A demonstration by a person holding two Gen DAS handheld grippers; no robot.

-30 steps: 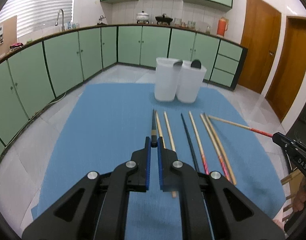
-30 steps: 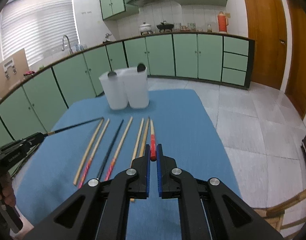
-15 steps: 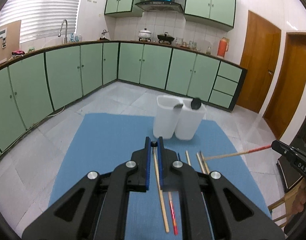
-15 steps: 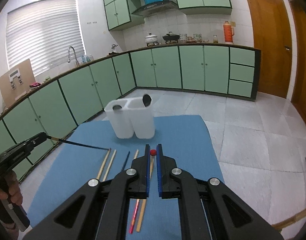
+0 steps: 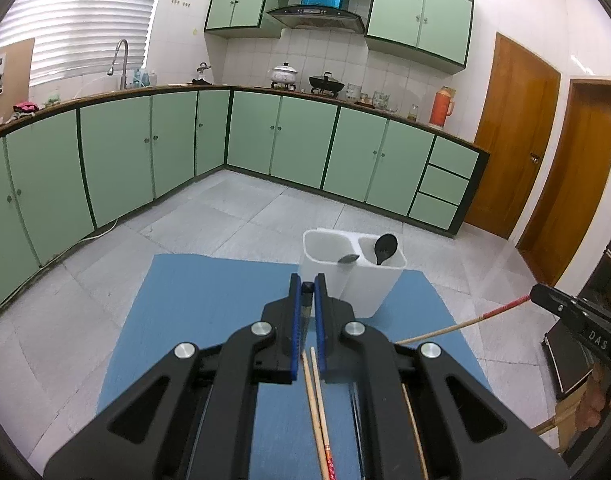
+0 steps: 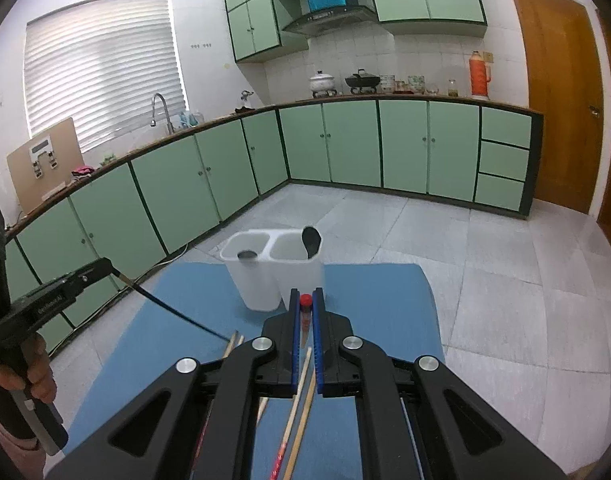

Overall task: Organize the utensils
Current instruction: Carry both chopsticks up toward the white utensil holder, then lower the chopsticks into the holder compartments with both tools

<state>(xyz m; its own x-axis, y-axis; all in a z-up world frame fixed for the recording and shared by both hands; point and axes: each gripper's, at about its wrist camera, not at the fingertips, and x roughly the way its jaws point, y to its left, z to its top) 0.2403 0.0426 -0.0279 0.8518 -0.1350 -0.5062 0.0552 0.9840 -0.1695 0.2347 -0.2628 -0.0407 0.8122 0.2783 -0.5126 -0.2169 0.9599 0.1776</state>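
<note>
The white plastic holder, a smooth two-cell caddy with rounded corners, stands at the far end of the blue woven mat on the bench; a grey metal spoon bowl peeps from its left cell and a matt black spoon leans in its right cell. Just short of the holder, the left tongs are pinched on a thin black chopstick with a pale band near its butt, which slants down toward the mat on the holder's left side in the right wrist view. The right tongs are likewise pinched on a pale wooden chopstick with a glossy red end, which slopes down toward the mat to the right of the holder in the left wrist view. Nearer than the holder, more slim wooden chopsticks lie on the mat, some with red patterned ends, mostly hidden under the black tong arms with blue pads. A hand wraps the left tool's dark handle, far left of the holder
</note>
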